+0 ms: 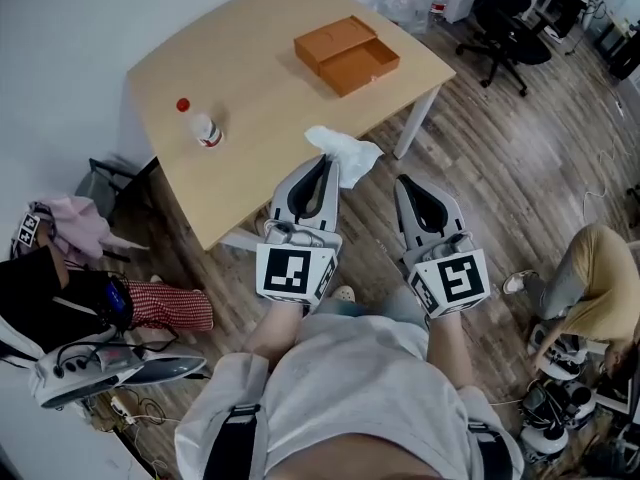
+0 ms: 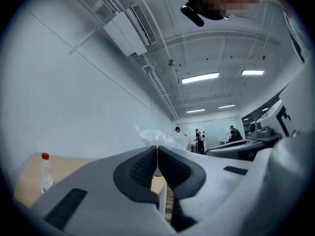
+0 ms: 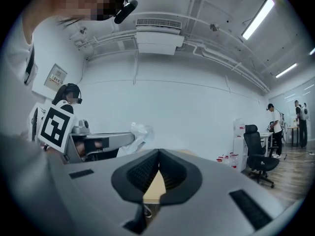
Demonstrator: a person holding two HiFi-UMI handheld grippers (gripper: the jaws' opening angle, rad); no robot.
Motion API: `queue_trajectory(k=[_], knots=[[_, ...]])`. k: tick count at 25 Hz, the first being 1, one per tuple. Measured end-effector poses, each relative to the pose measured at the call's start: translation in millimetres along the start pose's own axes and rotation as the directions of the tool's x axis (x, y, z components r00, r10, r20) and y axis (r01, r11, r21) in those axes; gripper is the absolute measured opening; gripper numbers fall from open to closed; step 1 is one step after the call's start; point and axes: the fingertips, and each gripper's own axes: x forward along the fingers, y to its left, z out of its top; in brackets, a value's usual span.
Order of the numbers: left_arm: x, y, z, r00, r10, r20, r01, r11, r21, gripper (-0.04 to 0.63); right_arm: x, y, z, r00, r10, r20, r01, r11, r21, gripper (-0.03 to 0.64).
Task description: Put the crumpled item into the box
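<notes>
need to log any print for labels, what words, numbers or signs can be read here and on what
No text can be read in any view.
Black-and-white marker cubes: square patterns only, no words.
Label on the clear plastic bottle with red cap: too small to read.
White notice on the wall: blurred, unreadable.
Orange open box: no print visible.

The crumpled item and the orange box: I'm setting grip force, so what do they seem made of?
The crumpled item is a thin, crinkly white sheet, probably plastic film, since it looks translucent in the left gripper view; tissue paper is possible. The orange box has matte, flat rigid panels with crisp edges, likely cardboard or plastic.
</notes>
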Motion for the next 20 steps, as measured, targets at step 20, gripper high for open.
queue_trajectory(k=[20], knots=[[104.3, -2.7, -7.2, 0.989, 0.147, 0.012, -0.147, 0.989, 0.013, 0.018, 62.3, -105.9, 15.0, 0.985, 0.164, 0.055, -0.165, 0.986, 0.003, 0.011]])
